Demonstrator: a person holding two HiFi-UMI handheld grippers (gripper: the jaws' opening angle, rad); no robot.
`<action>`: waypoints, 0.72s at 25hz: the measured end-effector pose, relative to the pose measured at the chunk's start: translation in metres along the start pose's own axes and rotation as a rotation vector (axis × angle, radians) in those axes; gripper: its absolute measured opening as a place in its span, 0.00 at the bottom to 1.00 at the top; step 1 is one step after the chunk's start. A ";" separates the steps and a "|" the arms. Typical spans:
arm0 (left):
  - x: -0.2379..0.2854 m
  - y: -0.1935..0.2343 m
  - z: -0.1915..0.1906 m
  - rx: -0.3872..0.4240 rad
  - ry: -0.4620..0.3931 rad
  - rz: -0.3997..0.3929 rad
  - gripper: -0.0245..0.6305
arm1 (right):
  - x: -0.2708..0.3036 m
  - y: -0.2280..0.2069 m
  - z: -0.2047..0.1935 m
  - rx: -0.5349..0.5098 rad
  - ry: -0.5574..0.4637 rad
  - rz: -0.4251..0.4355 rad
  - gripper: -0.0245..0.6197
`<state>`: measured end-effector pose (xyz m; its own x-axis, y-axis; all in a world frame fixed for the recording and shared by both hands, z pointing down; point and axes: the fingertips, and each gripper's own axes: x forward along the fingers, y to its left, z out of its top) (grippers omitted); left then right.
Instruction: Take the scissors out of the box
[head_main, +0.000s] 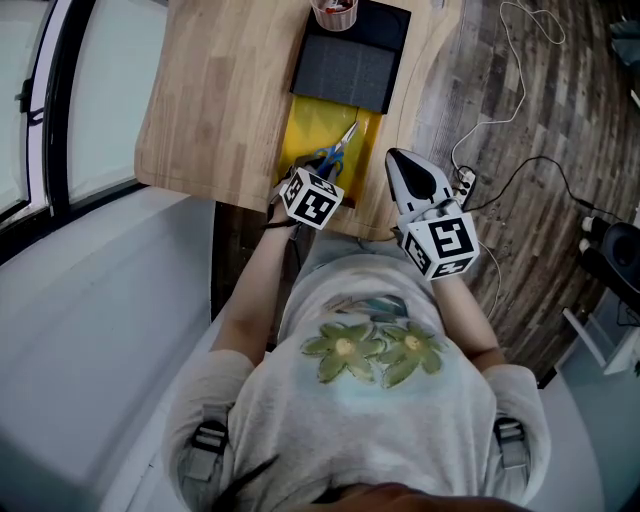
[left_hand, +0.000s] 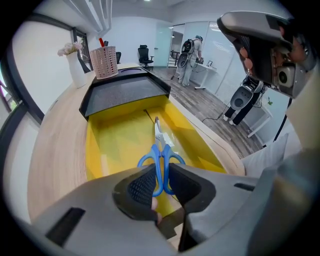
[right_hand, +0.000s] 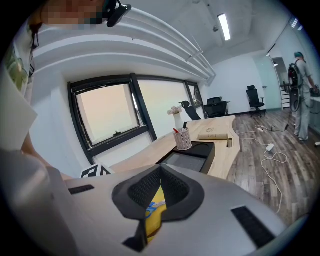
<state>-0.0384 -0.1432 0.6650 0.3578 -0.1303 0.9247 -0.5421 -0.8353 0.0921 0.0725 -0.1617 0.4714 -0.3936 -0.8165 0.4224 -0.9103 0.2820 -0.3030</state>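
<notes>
Scissors (head_main: 335, 150) with blue handles lie in an open yellow box (head_main: 295, 130) on the wooden table (head_main: 220, 90). In the left gripper view the scissors (left_hand: 160, 150) point away along the yellow box (left_hand: 92, 150) floor, and their handle loops sit between the pads. My left gripper (left_hand: 160, 172) is shut on the handles; in the head view the left gripper (head_main: 308, 185) is at the box's near end. My right gripper (head_main: 405, 165) hovers over the table edge to the right of the box. The right gripper (right_hand: 160, 172) is shut, with nothing in it.
A black lid (head_main: 350, 65) covers the box's far half. Behind it stands a pen cup (head_main: 335, 12). A white vase (left_hand: 76, 67) is at the far left. Cables (head_main: 500, 110) and a power strip (head_main: 463, 182) lie on the floor to the right. A person (left_hand: 192, 57) stands far off.
</notes>
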 end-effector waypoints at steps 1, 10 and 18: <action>-0.002 0.000 0.000 0.001 -0.004 0.001 0.17 | -0.001 0.001 0.000 -0.002 -0.001 0.000 0.05; -0.018 -0.001 0.003 0.010 -0.057 0.025 0.17 | -0.006 0.008 0.002 -0.022 -0.014 0.000 0.05; -0.036 -0.004 0.009 0.012 -0.100 0.042 0.17 | -0.012 0.013 0.006 -0.042 -0.026 0.004 0.05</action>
<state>-0.0421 -0.1398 0.6282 0.4094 -0.2180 0.8859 -0.5495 -0.8341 0.0487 0.0665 -0.1513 0.4575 -0.3938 -0.8281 0.3989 -0.9137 0.3053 -0.2681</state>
